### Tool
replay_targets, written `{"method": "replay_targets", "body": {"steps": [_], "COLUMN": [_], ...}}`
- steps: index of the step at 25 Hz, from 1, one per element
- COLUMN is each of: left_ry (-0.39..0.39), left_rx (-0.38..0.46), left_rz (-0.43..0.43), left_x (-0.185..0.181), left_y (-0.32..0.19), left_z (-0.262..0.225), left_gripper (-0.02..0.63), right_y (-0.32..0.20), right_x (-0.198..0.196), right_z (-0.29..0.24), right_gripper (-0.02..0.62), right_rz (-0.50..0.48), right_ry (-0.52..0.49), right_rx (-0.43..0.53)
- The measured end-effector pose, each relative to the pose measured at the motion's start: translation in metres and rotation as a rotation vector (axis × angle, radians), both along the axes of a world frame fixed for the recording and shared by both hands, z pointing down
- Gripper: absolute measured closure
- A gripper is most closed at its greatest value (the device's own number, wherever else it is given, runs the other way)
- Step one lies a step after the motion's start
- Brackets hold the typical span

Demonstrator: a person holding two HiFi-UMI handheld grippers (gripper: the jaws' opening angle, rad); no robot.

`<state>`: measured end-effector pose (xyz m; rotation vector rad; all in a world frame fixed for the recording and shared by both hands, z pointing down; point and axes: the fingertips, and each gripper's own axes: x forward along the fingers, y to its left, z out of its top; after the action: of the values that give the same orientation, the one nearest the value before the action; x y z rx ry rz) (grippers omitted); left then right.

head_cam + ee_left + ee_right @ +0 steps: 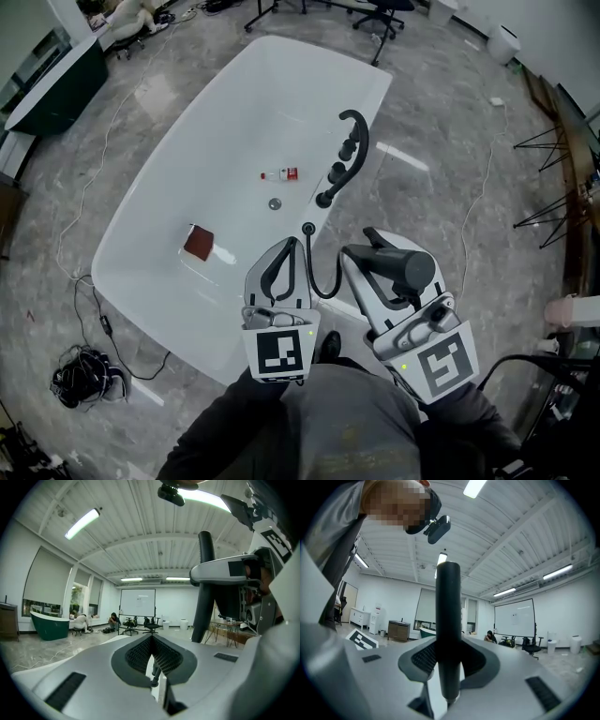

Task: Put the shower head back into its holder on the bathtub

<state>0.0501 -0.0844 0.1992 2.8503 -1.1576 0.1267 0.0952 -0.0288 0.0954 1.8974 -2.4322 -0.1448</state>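
Note:
The black shower head is held over the floor just off the right rim of the white bathtub, with my right gripper shut on it. Its black hose loops back to a small black holder on the rim. In the right gripper view the handle stands upright between the pads of the right gripper. My left gripper hovers shut and empty over the rim near the holder. In the left gripper view its pads meet, and the shower head rises to the right.
A curved black faucet stands on the right rim farther up. Inside the tub lie a small red-labelled bottle, a drain and a dark red square. A cable bundle lies on the floor at the left.

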Motion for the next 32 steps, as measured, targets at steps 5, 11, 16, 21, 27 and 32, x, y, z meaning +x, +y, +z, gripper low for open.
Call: {"method": "replay_targets", "body": {"steps": [5, 11, 16, 21, 27, 32], "left_ry": [0.018, 0.05, 0.067, 0.076, 0.071, 0.06], "left_rx": [0.014, 0.036, 0.035, 0.048, 0.054, 0.038], "left_rz": [-0.012, -0.025, -0.029, -0.036, -0.037, -0.04], "left_x": [-0.003, -0.002, -0.001, -0.001, 0.001, 0.001], "left_y": [-0.014, -0.024, -0.027, -0.027, -0.025, -0.029], "left_z": [-0.007, -0.017, -0.026, -0.029, -0.035, -0.03], "left_gripper": [0.603, 0.604, 0.604, 0.604, 0.603, 0.604], "right_y": [-0.01, -0.02, -0.023, -0.022, -0.023, -0.027], "right_x": [0.0, -0.001, -0.005, -0.01, -0.01, -0.009], "right_z": [-0.016, -0.04, -0.059, -0.07, -0.064, -0.054], "right_gripper": [0.468, 0.467, 0.468, 0.468, 0.468, 0.468], "right_rz": [0.0, -0.011, -0.027, -0.045, -0.053, -0.062], "right_ry": [0.004, 0.02, 0.046, 0.054, 0.038, 0.015], "right_rx": [0.018, 0.04, 0.064, 0.107, 0.073, 0.061]}}
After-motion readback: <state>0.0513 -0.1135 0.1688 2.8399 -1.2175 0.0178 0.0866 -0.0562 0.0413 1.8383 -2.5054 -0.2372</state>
